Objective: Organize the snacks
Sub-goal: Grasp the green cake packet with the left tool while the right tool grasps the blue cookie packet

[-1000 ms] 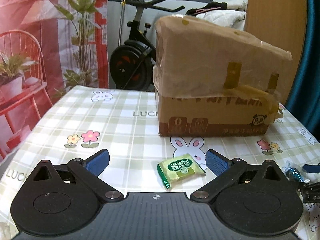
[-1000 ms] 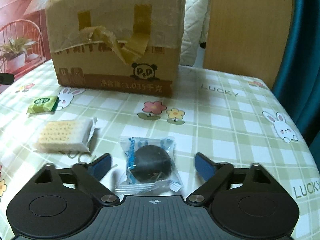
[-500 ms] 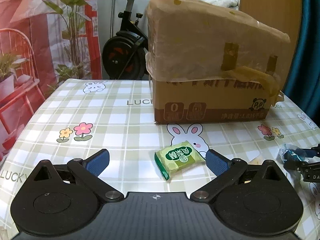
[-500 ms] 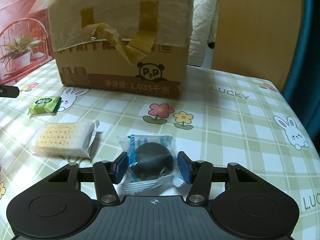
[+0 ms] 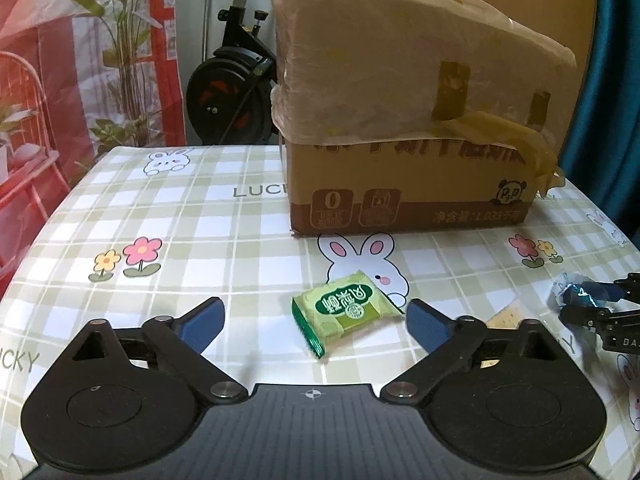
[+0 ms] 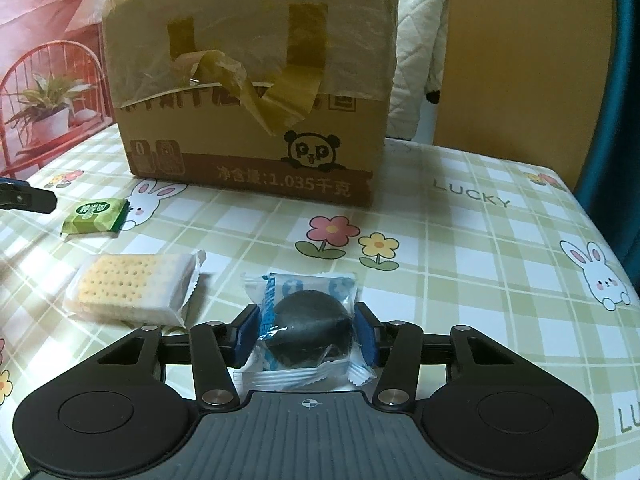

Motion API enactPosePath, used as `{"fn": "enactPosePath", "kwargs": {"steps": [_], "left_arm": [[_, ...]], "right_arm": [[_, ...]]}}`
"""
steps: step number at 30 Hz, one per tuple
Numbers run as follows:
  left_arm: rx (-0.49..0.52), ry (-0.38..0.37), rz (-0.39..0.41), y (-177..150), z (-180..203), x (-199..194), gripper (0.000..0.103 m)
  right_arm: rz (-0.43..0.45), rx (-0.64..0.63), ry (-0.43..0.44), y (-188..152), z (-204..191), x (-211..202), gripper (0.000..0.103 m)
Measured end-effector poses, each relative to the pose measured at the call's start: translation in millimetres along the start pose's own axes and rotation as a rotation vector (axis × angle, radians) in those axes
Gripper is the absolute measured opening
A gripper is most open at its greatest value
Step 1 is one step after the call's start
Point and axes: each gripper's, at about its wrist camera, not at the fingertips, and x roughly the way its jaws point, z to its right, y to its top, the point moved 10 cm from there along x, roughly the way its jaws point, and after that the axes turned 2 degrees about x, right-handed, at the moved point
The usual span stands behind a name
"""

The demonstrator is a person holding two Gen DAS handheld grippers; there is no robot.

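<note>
On the checked tablecloth [image 6: 460,264] the taped brown cardboard box [image 6: 256,92] stands at the back. Before it, from left to right, lie the green foil-wrapped snack [image 6: 95,216], the clear-wrapped pale cracker sandwich [image 6: 132,286] and the dark round cookie in a clear-and-blue wrapper [image 6: 308,322], each apart from its neighbour.

Your right matt black plastic tongs [image 6: 306,334], with ribbed blue pads, pinch a clear glossy film wrapper around a dull dark round biscuit [image 6: 308,330]. Beside it you see a crinkled see-through plastic pack of pale dotted crackers [image 6: 134,288] and a shiny green foil sachet [image 5: 344,312]. The worktop [image 6: 480,264] wears a smooth, slightly glossy checked vinyl cloth, and the brown corrugated cardboard box [image 5: 404,136] has wrinkled translucent film and peeling glossy tape.
</note>
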Motion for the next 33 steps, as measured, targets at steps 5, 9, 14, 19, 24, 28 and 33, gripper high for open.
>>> {"fn": "enactPosePath", "kwargs": {"steps": [5, 9, 14, 19, 24, 28, 33], "left_arm": [[0.073, 0.011, 0.019, 10, 4, 13, 0.086], [0.153, -0.005, 0.032, 16, 11, 29, 0.085], [0.129, -0.058, -0.014, 14, 13, 54, 0.079], [0.162, -0.114, -0.043, 1, 25, 54, 0.075], [0.174, -0.163, -0.053, -12, 37, 39, 0.074], [0.161, -0.164, -0.044, -14, 39, 37, 0.073], [0.151, -0.117, -0.018, -3, 36, 45, 0.069]], "right_arm": [[0.006, 0.012, 0.0, 0, 2, 0, 0.046], [0.009, 0.024, 0.002, 0, 3, 0, 0.046], [0.011, 0.034, 0.002, 0, 4, 0, 0.046], [0.011, 0.039, 0.005, -1, 4, -1, 0.046], [0.012, 0.04, 0.004, -1, 3, -1, 0.046], [0.011, 0.036, 0.007, -1, 2, -2, 0.046], [0.008, 0.039, 0.007, -2, 2, -4, 0.046]]}}
